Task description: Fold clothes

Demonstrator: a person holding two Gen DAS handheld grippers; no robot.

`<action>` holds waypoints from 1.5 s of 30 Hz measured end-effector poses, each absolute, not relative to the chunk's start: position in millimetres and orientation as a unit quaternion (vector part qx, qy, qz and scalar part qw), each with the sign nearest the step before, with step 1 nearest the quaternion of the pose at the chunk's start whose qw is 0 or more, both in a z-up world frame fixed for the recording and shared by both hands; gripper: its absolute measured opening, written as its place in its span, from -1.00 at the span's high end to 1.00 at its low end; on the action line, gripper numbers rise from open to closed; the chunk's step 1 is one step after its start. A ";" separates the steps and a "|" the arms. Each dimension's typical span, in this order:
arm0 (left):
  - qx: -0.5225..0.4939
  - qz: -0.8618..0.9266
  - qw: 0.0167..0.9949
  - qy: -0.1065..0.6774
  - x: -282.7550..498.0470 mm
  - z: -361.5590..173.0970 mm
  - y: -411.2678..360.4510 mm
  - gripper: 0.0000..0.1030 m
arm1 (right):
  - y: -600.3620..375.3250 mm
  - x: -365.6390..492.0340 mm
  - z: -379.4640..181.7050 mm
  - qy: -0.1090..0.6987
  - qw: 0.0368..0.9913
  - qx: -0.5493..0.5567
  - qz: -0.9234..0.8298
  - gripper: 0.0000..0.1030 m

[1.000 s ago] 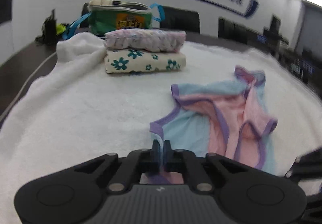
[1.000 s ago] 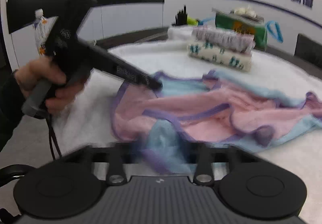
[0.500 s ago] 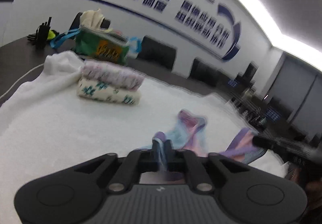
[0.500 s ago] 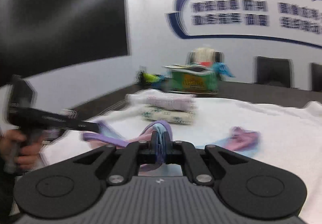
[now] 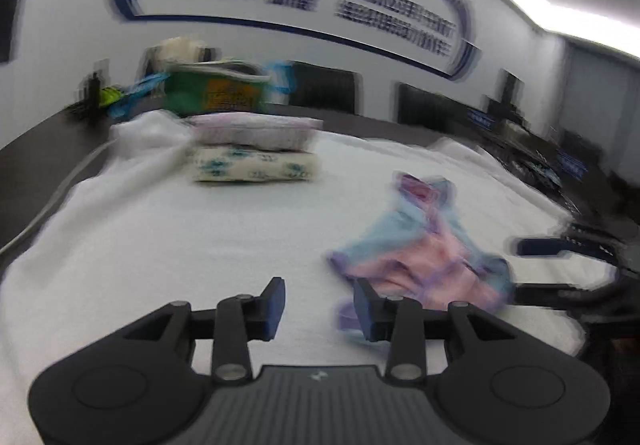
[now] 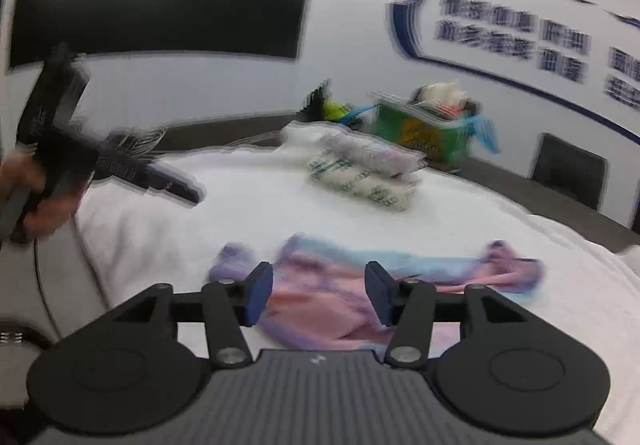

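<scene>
With both the left gripper [image 5: 319,308] and the right gripper [image 6: 319,292] having just opened their fingers and holding nothing, the pink-and-blue garment [image 6: 360,285] lies crumpled on the near white-covered bench [image 5: 160,237], so regrasp two matching edges before folding.

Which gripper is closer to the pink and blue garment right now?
Right, as far as the blur allows. The right gripper hangs directly over the pink and blue garment, jaws just opened, empty. The left gripper is beside its edge, also just opened, over the white blanket.
</scene>
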State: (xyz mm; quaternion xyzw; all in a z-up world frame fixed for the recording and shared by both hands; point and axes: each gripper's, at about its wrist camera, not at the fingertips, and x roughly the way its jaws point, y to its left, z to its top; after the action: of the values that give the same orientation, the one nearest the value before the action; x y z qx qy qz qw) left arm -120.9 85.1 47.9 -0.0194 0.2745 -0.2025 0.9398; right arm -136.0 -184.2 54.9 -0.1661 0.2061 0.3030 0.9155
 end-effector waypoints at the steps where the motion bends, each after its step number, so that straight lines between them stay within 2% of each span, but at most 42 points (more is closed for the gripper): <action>1: 0.006 -0.214 0.936 0.279 -121.7 45.1 73.1 0.23 | -178.1 -132.0 49.5 0.212 0.914 -0.186 0.292 -0.01; 9: 0.163 -0.199 0.926 0.276 -122.1 21.2 0.6 0.23 | -186.9 -107.8 42.2 0.244 0.929 -0.198 0.197 0.04; 12: 0.195 -0.191 0.921 0.277 -119.9 11.8 -9.6 0.29 | -180.9 -101.7 26.2 0.260 0.921 -0.239 0.166 0.26; 14: 0.205 -0.179 0.919 0.286 -117.2 8.2 -10.0 0.53 | -175.7 -96.4 15.0 0.261 0.917 -0.269 0.133 0.45; 15: 0.209 -0.174 0.919 0.287 -117.1 7.1 -10.1 0.56 | -173.9 -93.6 10.9 0.259 0.916 -0.281 0.123 0.52; 18: 0.208 -0.153 0.924 0.282 -117.0 6.8 -9.8 0.63 | -167.8 -93.0 3.0 0.242 0.911 -0.318 0.103 0.45; 19: 0.205 -0.145 0.927 0.279 -116.8 7.0 -9.5 0.78 | -162.8 -92.6 0.2 0.233 0.907 -0.337 0.096 0.38; 20: 0.203 -0.137 0.929 0.277 -116.6 7.2 -9.2 0.85 | -157.4 -92.7 -2.9 0.224 0.902 -0.357 0.091 0.29; 22: 0.197 -0.117 0.936 0.268 -118.2 8.4 -8.1 0.90 | -147.0 -93.9 -9.4 0.214 0.888 -0.396 0.094 0.30; 23: 0.194 -0.108 0.939 0.262 -120.2 9.7 -7.3 0.91 | -143.3 -94.0 -12.3 0.213 0.882 -0.407 0.099 0.50; 24: 0.190 -0.099 0.943 0.255 -122.6 11.2 -6.3 0.92 | -139.7 -94.0 -15.3 0.213 0.877 -0.418 0.104 0.83; 26: 0.179 -0.078 0.951 0.241 -128.6 14.1 -4.0 0.94 | -136.2 -97.5 -15.5 0.202 0.876 -0.425 0.104 0.94; 36: 0.165 -0.036 0.960 0.222 -148.7 3.5 -8.6 0.92 | -168.5 -149.9 43.3 0.115 0.956 -0.257 0.080 0.97; 39: 0.177 -0.023 0.959 0.222 -149.7 -3.7 -12.6 0.83 | -172.4 -160.5 41.2 0.108 0.962 -0.240 0.078 0.97; 43: 0.174 -0.011 0.959 0.225 -150.7 -6.8 -10.4 0.57 | -175.4 -168.3 36.8 0.109 0.966 -0.225 0.073 0.97; 45: 0.165 -0.008 0.960 0.227 -151.7 -6.9 -8.5 0.57 | -176.2 -170.7 35.5 0.114 0.965 -0.224 0.071 0.97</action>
State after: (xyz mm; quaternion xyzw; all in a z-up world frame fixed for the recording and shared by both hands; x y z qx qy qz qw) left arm -151.7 -8.5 -6.9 0.1653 0.2269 -0.0080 0.9598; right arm -170.7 -176.2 35.5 -0.2236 0.1137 0.0714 0.9654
